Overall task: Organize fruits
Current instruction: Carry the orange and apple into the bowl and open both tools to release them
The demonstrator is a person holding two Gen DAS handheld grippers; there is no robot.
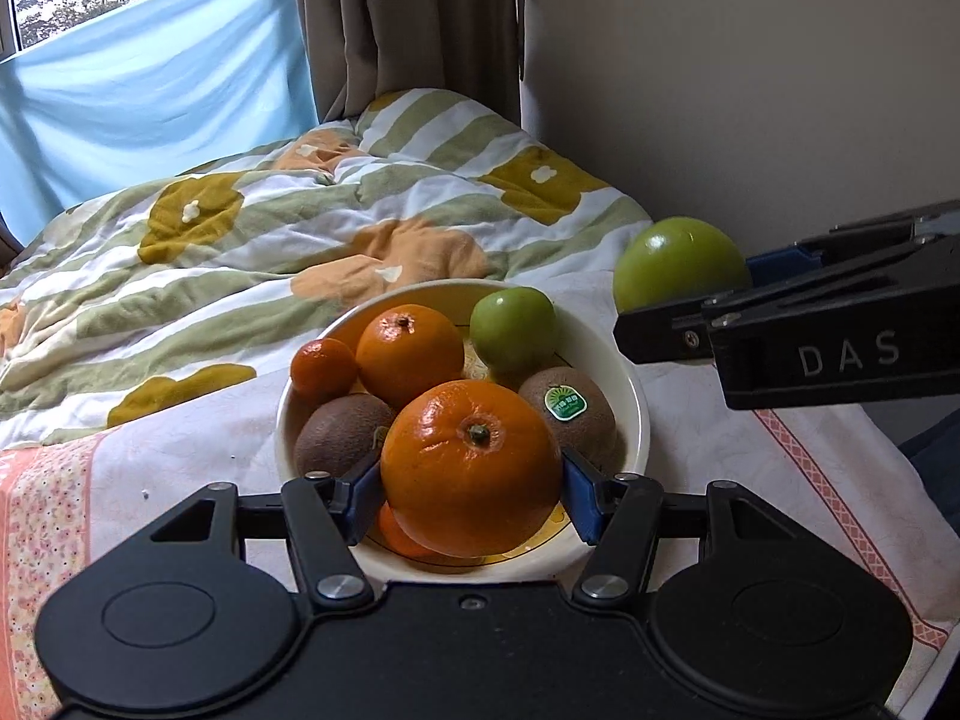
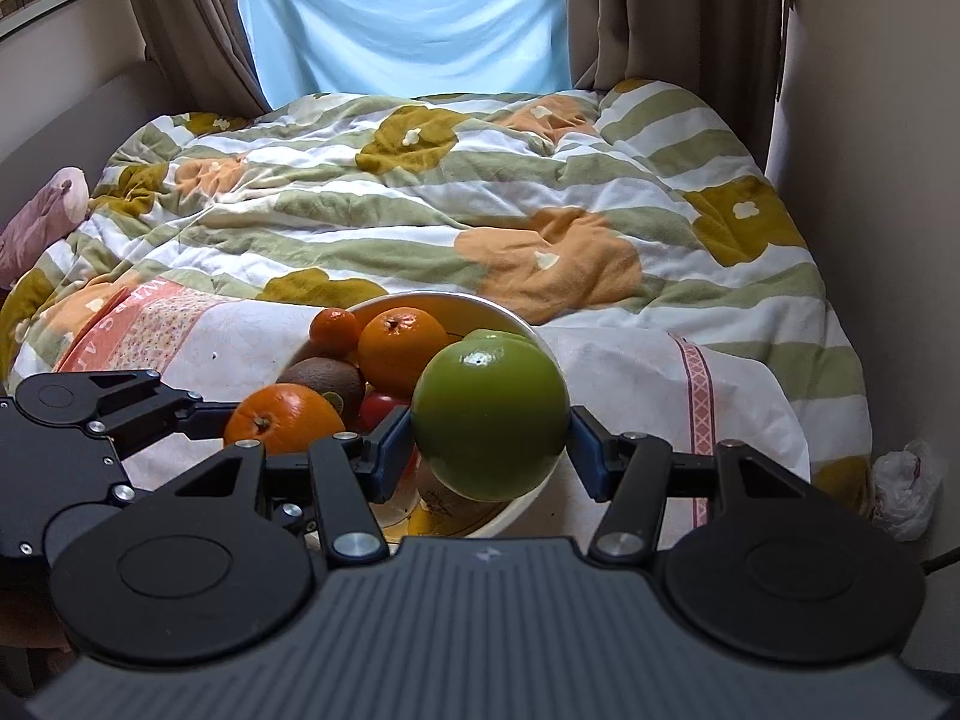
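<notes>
Clamping a large round orange between its blue pads, the left gripper holds it over the near rim of the white ceramic bowl. Beyond it lie two brown kiwis, two smaller oranges and a green apple. Farther right, the right gripper grips a big round green fruit above the bowl's edge.

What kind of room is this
Most likely a bedroom: a bed with a flowered quilt, brown curtains at a window, and a fruit bowl set on the bedding.
</notes>
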